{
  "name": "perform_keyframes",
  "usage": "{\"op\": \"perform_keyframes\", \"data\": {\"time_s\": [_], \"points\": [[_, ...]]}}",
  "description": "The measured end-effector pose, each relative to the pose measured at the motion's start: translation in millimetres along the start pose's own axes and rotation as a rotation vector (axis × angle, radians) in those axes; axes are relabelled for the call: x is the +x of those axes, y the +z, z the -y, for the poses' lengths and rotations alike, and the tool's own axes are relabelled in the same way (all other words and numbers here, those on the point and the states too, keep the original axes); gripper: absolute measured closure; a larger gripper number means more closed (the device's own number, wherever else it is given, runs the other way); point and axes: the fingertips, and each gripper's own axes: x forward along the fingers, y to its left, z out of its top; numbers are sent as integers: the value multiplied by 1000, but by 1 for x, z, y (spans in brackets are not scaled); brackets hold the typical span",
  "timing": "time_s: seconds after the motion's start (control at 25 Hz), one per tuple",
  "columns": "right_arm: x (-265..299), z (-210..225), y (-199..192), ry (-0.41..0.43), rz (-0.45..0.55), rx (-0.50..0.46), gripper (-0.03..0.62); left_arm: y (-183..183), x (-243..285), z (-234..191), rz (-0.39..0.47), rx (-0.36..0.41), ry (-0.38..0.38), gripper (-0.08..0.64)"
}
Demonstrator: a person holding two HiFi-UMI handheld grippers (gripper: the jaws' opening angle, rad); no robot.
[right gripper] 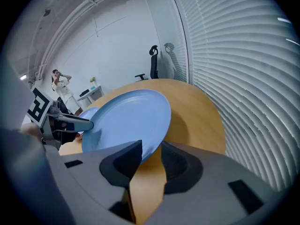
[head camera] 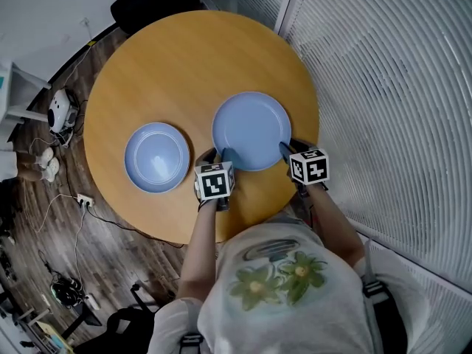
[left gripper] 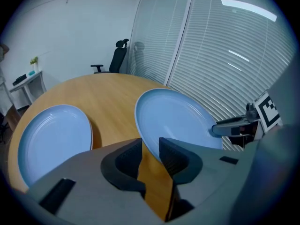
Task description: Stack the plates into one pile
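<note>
**Current state, left to right**

- The resting plate (head camera: 156, 157) lies flat on the left part of the round wooden counter (head camera: 192, 57). Nothing touches it.
- The left claw (head camera: 219, 155) pinches the near-left rim of the held plate (head camera: 251, 130). In the left gripper view the rim sits between the two pads, which press on it from above and below.
- The held plate is to the right of the resting plate, with a strip of bare counter between them. Both gripper views show it tilted and clear of the wood, with its shadow on the counter underneath.
- The right claw (head camera: 290, 150) pinches the near-right rim of the same plate. In the right gripper view the pads are closed on the rim's edge.

**Step in hand**

This appears to be the transfer step. One plate is gripped by both claws and carried, while the other waits as the base of the pile. No stacking has been done yet.

**Next move: requirements**

1. Move both claws leftward together, holding the spacing between them constant so the rim does not slip or twist.
2. Level the held plate and keep it above the rim of the resting plate during the approach.
3. Centre it over the resting plate, then lower it until it seats.
4. Release both claws only once the plate is seated, because an early release risks a drop or an off-centre stack.
</note>
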Motion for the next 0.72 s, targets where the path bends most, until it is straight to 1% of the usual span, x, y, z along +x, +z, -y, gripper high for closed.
{"op": "perform_keyframes", "data": {"time_s": [0.12,0.24,0.44,0.72], "points": [[-14,-14,11,24,19,-28,445,3,-22,-3,35,-41,25,434],[-21,-27,14,54,31,-52,445,-1,-42,-8,69,-64,48,434],[-26,-60,6,125,25,-119,445,-31,-71,-22,89,-127,82,434],[-21,-107,-5,211,-1,-197,445,-68,-107,-48,104,-211,162,434]]}}
